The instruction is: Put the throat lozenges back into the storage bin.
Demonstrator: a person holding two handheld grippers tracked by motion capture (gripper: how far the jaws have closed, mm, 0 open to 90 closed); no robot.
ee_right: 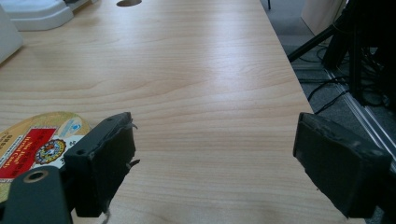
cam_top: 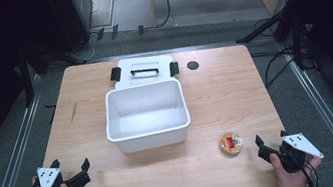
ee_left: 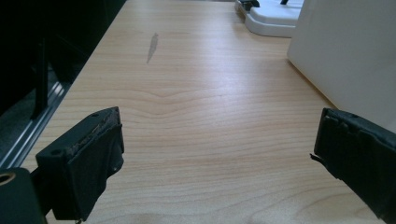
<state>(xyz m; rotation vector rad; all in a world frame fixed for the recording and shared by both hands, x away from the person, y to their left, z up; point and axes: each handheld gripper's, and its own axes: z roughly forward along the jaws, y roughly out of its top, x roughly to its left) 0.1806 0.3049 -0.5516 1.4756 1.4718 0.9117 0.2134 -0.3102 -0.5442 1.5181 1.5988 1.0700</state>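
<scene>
An empty white plastic box (cam_top: 147, 116) stands in the middle of the wooden table (cam_top: 214, 91), its side wall (ee_left: 348, 51) at the right of the left gripper view. Its white lid (cam_top: 143, 70) with black latches lies flat just behind it. A small round packet (cam_top: 230, 144) with a red and yellow label lies at the front right, and it (ee_right: 32, 140) sits just left of my right gripper's left jaw. My left gripper (cam_top: 70, 165) rests open at the front left corner. My right gripper (cam_top: 270, 137) is open at the front right, nothing between its jaws.
A dark round hole (cam_top: 193, 65) marks the table top behind the box to the right. A grey scuff (ee_left: 152, 45) streaks the wood on the left side. Stands and cables (cam_top: 281, 62) lie on the floor beyond the table's right edge.
</scene>
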